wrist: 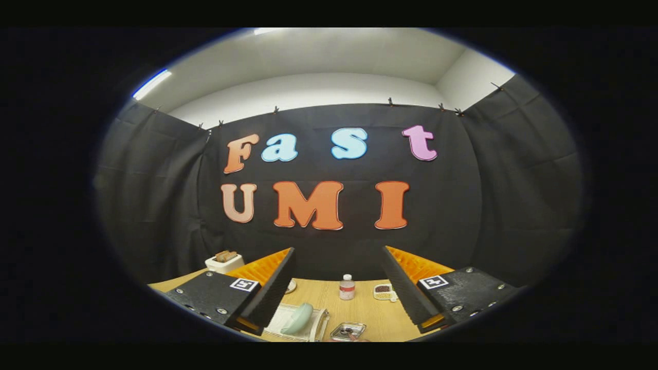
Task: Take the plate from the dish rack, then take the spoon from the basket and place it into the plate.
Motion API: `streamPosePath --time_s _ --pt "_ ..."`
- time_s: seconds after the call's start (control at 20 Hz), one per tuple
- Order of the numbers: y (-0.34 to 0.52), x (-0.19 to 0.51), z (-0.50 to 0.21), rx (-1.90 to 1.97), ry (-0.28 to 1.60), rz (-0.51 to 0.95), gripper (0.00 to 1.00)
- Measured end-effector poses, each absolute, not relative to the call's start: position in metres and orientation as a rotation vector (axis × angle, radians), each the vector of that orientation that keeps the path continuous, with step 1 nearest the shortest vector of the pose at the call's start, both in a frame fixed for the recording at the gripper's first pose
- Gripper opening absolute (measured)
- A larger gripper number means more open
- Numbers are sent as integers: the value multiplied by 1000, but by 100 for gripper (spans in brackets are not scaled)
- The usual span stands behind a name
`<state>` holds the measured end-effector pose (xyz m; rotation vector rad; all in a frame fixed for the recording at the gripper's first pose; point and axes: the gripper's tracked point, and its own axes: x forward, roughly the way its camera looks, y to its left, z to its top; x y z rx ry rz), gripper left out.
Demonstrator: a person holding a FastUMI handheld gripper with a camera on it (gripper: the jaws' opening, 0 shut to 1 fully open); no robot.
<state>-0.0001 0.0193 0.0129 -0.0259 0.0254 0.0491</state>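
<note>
My gripper point(339, 251) is held high above the wooden table point(370, 313), open wide with nothing between its fingers. Below and between the fingers, close to the left one, a pale green plate point(299, 317) stands on edge in a white dish rack point(320, 325). Just right of the rack lies a small metal basket point(348, 331) with something dark in it; the spoon cannot be made out clearly. The left finger hides part of the rack.
A small white bottle with a red label point(347, 287) stands at the middle of the table. To its right is a little dish of dark bits point(383, 292). A white toaster point(224, 262) sits at the far left corner. Black cloth walls close the booth.
</note>
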Motion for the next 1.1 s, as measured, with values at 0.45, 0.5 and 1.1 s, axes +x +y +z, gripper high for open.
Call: streamPosePath --time_s 0.45,0.5,1.1 --pt "51 26 -41 0 248 145 98" --pt "56 29 -53 9 296 158 98" --pt "85 42 -215 -12 971 200 95"
